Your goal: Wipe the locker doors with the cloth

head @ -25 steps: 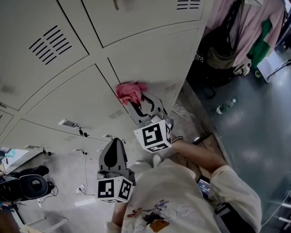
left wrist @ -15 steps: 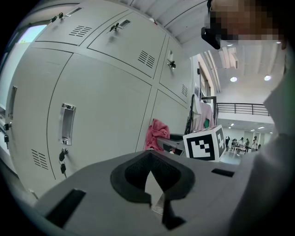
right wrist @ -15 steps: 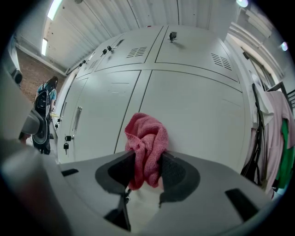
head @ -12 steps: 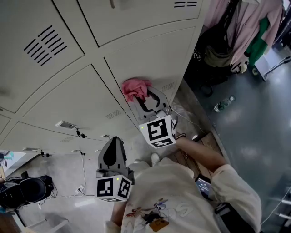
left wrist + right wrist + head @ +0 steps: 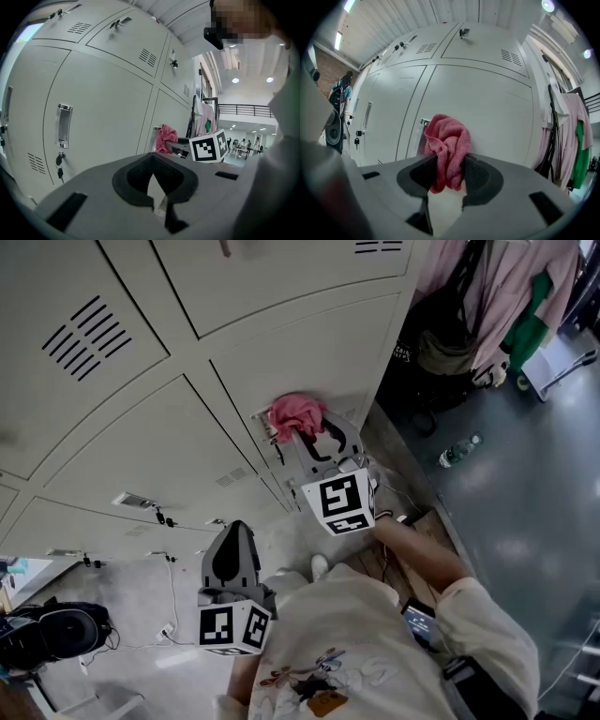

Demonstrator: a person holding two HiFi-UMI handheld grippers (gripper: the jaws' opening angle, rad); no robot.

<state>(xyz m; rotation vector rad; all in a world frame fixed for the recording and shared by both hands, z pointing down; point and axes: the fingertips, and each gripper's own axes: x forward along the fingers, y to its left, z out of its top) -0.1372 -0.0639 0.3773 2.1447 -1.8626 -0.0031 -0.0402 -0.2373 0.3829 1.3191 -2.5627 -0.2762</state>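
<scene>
One cloth (image 5: 298, 413), two grippers (image 5: 234, 529) (image 5: 317, 442), one water bottle (image 5: 457, 454)

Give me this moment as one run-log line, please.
phase: wiping | right claw: shut on pink cloth, cloth against locker door beside handle | left claw: shut, empty, clear of doors

The cloth (image 5: 447, 145) is nubbly pink terry. The locker doors (image 5: 487, 103) are smooth, satin-painted metal with a glossy chromed handle (image 5: 63, 125). The right tool (image 5: 449, 161) is matt grey plastic.
</scene>
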